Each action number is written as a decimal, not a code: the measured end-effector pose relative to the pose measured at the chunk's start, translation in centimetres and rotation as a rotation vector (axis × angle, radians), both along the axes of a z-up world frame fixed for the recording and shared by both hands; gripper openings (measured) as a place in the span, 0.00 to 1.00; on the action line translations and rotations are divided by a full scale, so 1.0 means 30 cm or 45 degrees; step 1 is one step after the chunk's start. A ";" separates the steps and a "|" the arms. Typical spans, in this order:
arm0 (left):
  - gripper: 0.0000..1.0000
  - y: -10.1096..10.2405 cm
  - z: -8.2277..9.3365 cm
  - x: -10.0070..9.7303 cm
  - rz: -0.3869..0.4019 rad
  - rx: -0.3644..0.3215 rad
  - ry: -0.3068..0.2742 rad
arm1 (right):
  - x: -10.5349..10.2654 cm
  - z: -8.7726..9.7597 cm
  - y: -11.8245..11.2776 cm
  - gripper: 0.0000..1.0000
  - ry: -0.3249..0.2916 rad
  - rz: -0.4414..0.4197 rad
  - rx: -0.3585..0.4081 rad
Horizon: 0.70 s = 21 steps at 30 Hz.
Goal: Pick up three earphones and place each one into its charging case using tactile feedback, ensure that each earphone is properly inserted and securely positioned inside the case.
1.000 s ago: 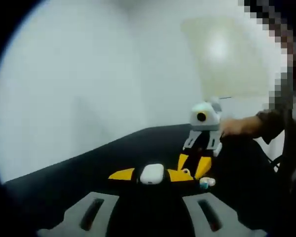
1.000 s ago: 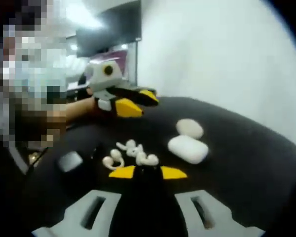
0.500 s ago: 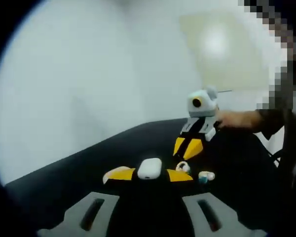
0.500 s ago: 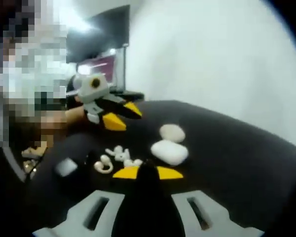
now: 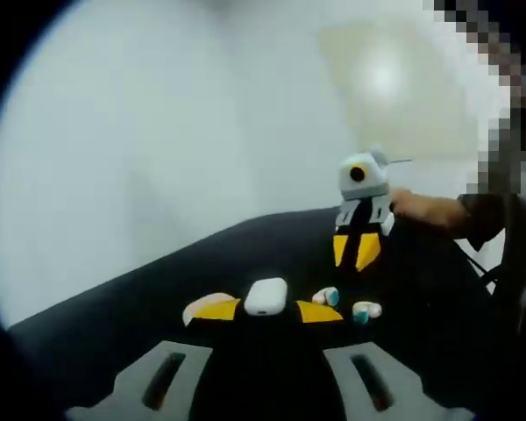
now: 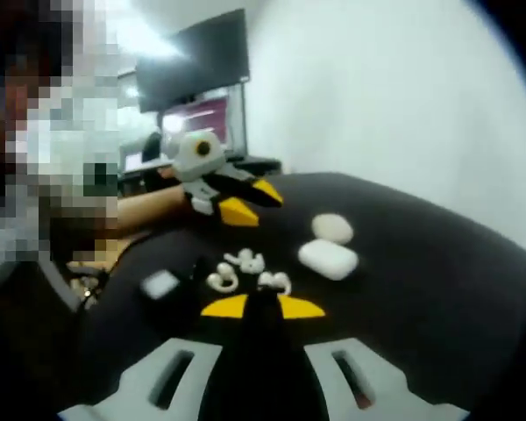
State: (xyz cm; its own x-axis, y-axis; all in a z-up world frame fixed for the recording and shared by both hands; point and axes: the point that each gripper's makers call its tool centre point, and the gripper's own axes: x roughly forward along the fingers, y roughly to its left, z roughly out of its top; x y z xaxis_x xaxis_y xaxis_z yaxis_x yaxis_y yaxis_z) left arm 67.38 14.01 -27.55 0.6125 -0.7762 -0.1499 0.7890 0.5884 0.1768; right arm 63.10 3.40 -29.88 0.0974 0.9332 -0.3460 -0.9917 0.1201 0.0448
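Three white earphones [image 6: 245, 260] lie on the black table [image 6: 438, 289] just past my right gripper [image 6: 261, 306], whose yellow-tipped jaws stand open by a narrow gap with nothing between them. Two white charging cases [image 6: 329, 260] sit to their right, the rounder one [image 6: 333, 228] farther back. In the left gripper view a white case [image 5: 266, 296] lies just beyond my left gripper [image 5: 266, 310], which is open. Two earphones [image 5: 326, 296] rest right of it. The right gripper [image 5: 355, 250] hangs above them, held by a hand [image 5: 421, 206].
A small pale box [image 6: 160, 283] lies left of the earphones. A person's arm [image 6: 131, 206] holds the left gripper [image 6: 250, 202] above the table's far side. A dark monitor [image 6: 193, 66] stands behind. The table's edge [image 5: 158, 267] runs along the white wall.
The right gripper has risen off the table, away from the earphones, and its jaws have narrowed slightly. The three earphones still lie on the table. The left gripper has barely moved.
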 end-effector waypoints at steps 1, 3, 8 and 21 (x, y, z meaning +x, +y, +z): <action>0.20 0.000 -0.001 -0.001 -0.002 0.001 0.000 | -0.017 0.001 -0.003 0.14 0.025 0.029 0.001; 0.20 0.000 0.001 -0.003 -0.002 0.003 -0.005 | -0.033 0.003 -0.010 0.14 0.053 0.053 0.002; 0.20 0.006 0.002 -0.001 0.006 0.006 -0.009 | -0.068 -0.046 -0.009 0.13 0.066 0.118 -0.084; 0.20 0.010 -0.022 0.005 0.009 0.040 0.004 | -0.022 0.008 0.018 0.17 -0.094 0.093 0.036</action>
